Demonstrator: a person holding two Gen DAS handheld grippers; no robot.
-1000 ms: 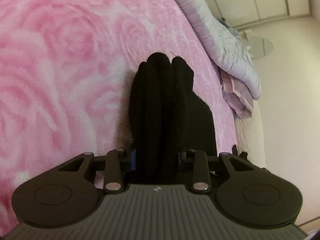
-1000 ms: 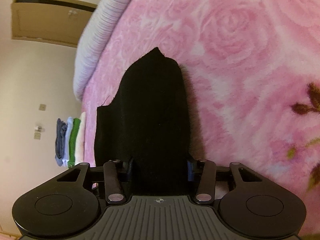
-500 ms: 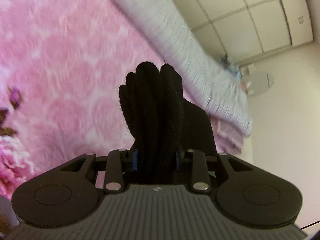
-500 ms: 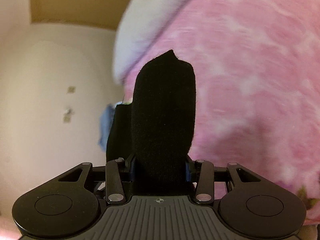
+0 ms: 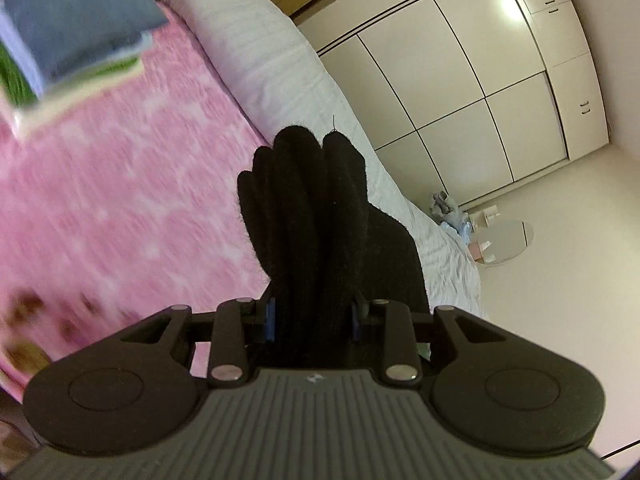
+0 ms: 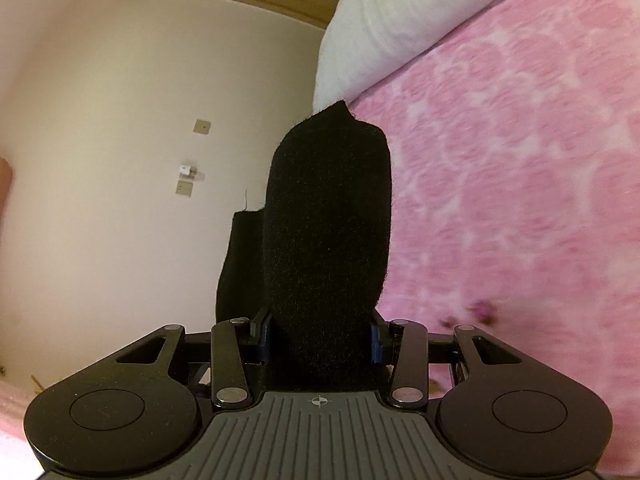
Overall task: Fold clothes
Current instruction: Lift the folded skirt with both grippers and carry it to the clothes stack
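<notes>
You've got the black garment (image 5: 312,232) pinched in both the left gripper (image 5: 312,316) and the right gripper (image 6: 320,332), lifted above the pink blanket (image 5: 120,200). Those 2 bunched grips could slip and drop a corner.

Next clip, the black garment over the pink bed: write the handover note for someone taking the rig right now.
Left tongs: shut on a bunched, pleated edge of the black garment, held up off the pink blanket.
Right tongs: shut on a flatter edge of the same garment, also raised over the blanket.
A stack of folded clothes sits at the far end of the blanket, beside the white duvet.
Done: garment gripped at two points. How far it is folded cannot be told.
Left: probably lay it flat, finish folding, add it to the stack.
</notes>
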